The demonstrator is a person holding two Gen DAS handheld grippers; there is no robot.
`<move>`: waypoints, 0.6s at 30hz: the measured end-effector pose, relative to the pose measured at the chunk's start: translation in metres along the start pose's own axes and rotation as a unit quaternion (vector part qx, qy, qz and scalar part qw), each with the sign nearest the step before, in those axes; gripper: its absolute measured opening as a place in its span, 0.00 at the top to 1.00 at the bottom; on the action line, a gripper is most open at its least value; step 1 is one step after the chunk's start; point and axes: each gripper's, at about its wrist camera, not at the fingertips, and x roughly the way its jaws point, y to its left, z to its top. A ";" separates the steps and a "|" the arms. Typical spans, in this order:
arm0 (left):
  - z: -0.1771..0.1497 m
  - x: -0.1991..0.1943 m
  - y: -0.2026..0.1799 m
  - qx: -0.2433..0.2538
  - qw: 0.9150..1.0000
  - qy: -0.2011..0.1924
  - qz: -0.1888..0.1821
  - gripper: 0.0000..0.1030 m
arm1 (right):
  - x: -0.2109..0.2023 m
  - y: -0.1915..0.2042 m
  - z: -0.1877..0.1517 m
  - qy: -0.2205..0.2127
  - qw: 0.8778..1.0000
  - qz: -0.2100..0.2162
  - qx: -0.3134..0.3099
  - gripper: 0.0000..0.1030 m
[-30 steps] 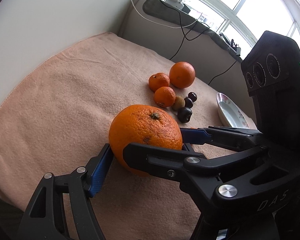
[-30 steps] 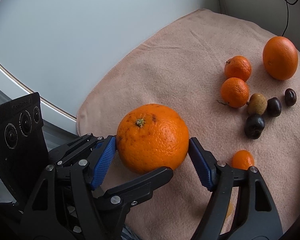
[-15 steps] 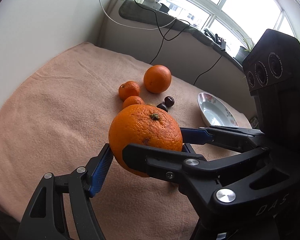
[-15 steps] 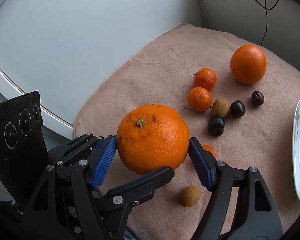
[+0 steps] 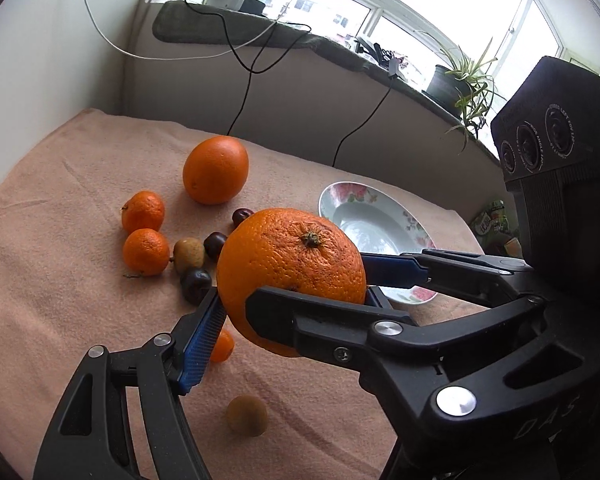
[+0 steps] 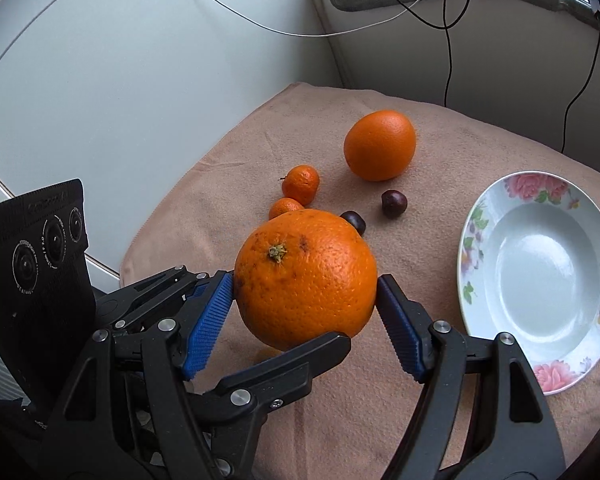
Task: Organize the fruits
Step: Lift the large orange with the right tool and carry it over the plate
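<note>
A large orange (image 5: 290,276) is held off the peach towel (image 5: 60,280) by both tongs at once, each pair closed on it from a different direction. In the left wrist view the left tongs (image 5: 288,308) hold it between their blue pads (image 5: 202,338), one pad against its lower left and the other reaching in from the right at its far side, while a black finger of the other tool crosses the front of the fruit. In the right wrist view the right tongs (image 6: 306,300) press it on both flanks, stem end up and facing the camera. On the towel beyond lie a second large orange (image 6: 380,145), two mandarins (image 5: 143,211) and small dark and brown fruits (image 5: 196,285). A flowered plate (image 6: 540,280) sits on the towel to the right, well apart from the held orange.
</note>
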 end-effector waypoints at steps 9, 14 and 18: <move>0.019 0.031 -0.032 0.028 0.999 0.013 -0.018 0.32 | -0.021 -0.042 0.001 -0.020 0.999 -0.020 0.032 0.26; 0.029 0.048 -0.047 0.043 0.999 0.021 -0.025 0.32 | -0.030 -0.063 0.004 -0.029 0.998 -0.030 0.043 0.26; 0.037 0.064 -0.058 0.053 0.998 0.029 -0.029 0.32 | -0.032 -0.082 0.007 -0.034 0.997 -0.037 0.056 0.26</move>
